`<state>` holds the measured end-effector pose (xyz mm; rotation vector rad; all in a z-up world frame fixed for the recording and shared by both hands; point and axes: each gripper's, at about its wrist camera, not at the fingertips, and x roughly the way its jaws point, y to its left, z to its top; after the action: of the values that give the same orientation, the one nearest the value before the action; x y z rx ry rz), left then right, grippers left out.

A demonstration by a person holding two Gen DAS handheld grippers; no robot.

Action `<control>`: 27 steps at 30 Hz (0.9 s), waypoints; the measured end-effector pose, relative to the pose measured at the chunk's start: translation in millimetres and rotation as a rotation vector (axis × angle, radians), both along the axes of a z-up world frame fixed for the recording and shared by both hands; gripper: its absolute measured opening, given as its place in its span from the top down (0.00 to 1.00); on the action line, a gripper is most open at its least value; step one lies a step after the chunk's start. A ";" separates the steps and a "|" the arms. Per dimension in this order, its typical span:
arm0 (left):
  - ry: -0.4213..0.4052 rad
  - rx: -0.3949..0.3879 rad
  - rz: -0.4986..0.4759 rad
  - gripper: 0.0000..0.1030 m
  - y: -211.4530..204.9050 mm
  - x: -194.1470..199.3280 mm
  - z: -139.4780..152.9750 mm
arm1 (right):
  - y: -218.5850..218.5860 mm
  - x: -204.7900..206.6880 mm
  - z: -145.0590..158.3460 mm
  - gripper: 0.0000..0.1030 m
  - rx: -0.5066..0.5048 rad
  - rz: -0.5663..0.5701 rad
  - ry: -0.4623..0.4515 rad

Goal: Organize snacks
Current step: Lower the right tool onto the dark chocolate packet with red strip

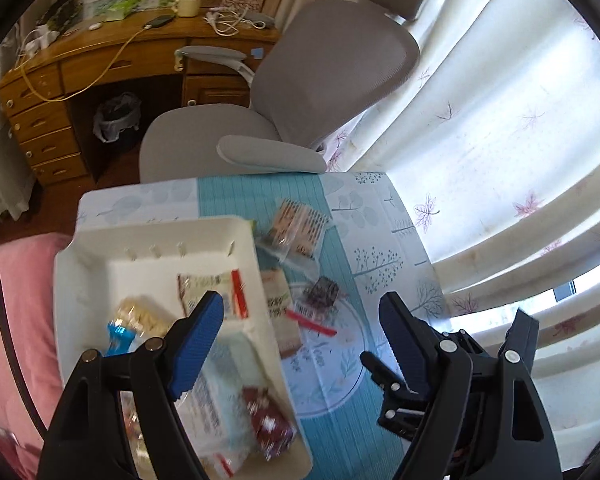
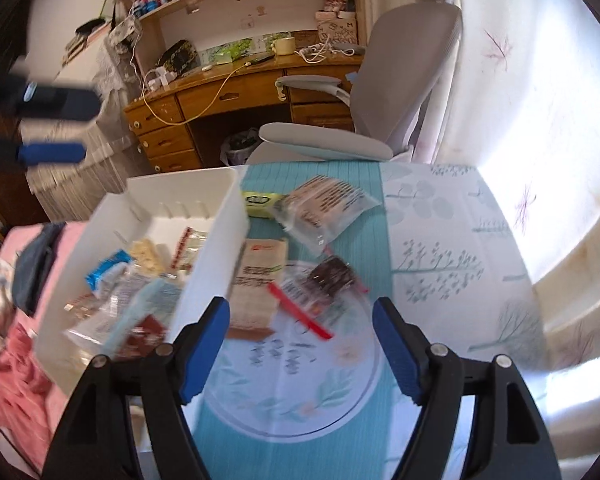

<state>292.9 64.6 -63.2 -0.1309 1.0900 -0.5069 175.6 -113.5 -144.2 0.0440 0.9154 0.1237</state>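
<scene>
**Sorting snacks into the tray**

My left gripper (image 1: 300, 320) hangs released over the white tray (image 1: 156, 236), which already collects several packets. My right gripper (image 2: 300, 332), fingers spread and empty, points at the loose snacks beside the tray: a beige packet (image 2: 260, 276), a dark bar (image 2: 332, 276), a striped bag (image 2: 324, 204) on the bench (image 2: 440, 240), apparently awaiting transfer.

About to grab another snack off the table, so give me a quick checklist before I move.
1. Right gripper open and empty: ok.
2. Left gripper open and empty: ok.
3. Snacks left on the table: ok, tan packet, dark snack bag, striped bag.
4. Room in the white bin: ok.
5. Tan packet clear of the bin wall: not ok, right against it.
</scene>
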 end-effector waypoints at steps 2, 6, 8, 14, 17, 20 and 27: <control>0.018 0.014 -0.011 0.23 -14.6 19.3 -3.1 | -3.7 6.3 -4.1 0.28 -0.019 0.020 -0.008; 0.030 0.072 -0.054 0.23 -45.8 53.4 -11.7 | -9.9 21.8 -18.7 0.28 -0.047 0.081 -0.023; 0.058 0.102 -0.070 0.23 -60.7 70.0 -21.6 | -10.3 29.5 -26.7 0.28 -0.061 0.115 -0.019; 0.183 0.200 -0.086 0.21 -106.1 114.6 -71.7 | -4.0 51.0 -59.3 0.28 -0.121 0.228 -0.021; 0.224 0.232 -0.099 0.21 -124.5 129.3 -95.2 | -1.4 59.4 -76.0 0.28 -0.143 0.262 -0.012; 0.239 0.255 -0.104 0.21 -138.6 139.1 -112.1 | -2.8 68.3 -89.4 0.28 -0.115 0.271 0.007; 0.253 0.367 -0.113 0.21 -166.9 158.2 -147.6 | -5.0 83.2 -110.6 0.28 -0.057 0.277 0.037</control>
<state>451.2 -102.3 -210.8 0.1946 1.4261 -0.3897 258.8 -118.5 -254.7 -0.1340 0.9579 0.3550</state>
